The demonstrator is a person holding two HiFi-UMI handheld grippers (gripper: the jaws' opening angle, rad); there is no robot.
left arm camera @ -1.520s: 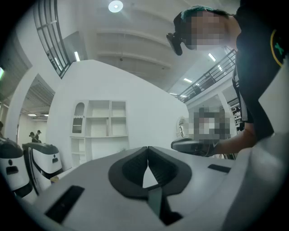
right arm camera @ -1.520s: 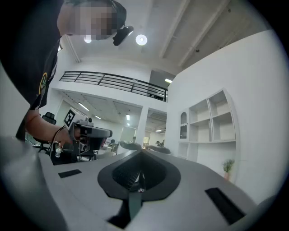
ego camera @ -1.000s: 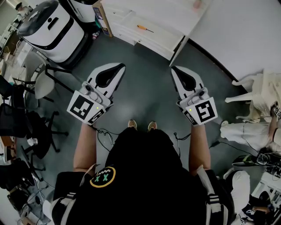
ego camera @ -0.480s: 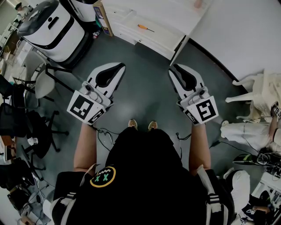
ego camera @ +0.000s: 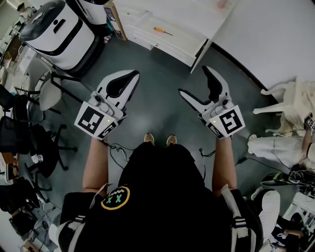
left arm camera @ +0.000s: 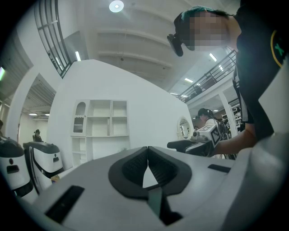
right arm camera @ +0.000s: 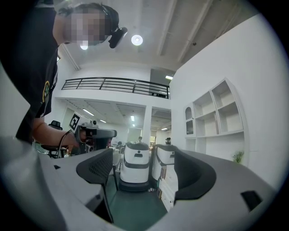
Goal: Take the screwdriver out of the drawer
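At mid-frame we hold both level: white left gripper [ego camera: 134,75], jaws together; white right gripper [ego camera: 194,81], empty jaws just opened wide.

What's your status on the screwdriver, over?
Left gripper shut, empty. Right gripper jaws have just been opening, nothing between them. Screwdriver lies in the open drawer, untouched, both grippers well short. Nothing seen in the way.

Cropped, covered, too small

The white cabinet [ego camera: 197,15] runs off the head view's top edge, and a pink thing [ego camera: 221,4] on it is cropped there too. The screwdriver [ego camera: 161,31] in the open drawer [ego camera: 184,39] is too small to tell its tip. Only the toes of the shoes [ego camera: 147,139] show past the person's torso [ego camera: 157,197].
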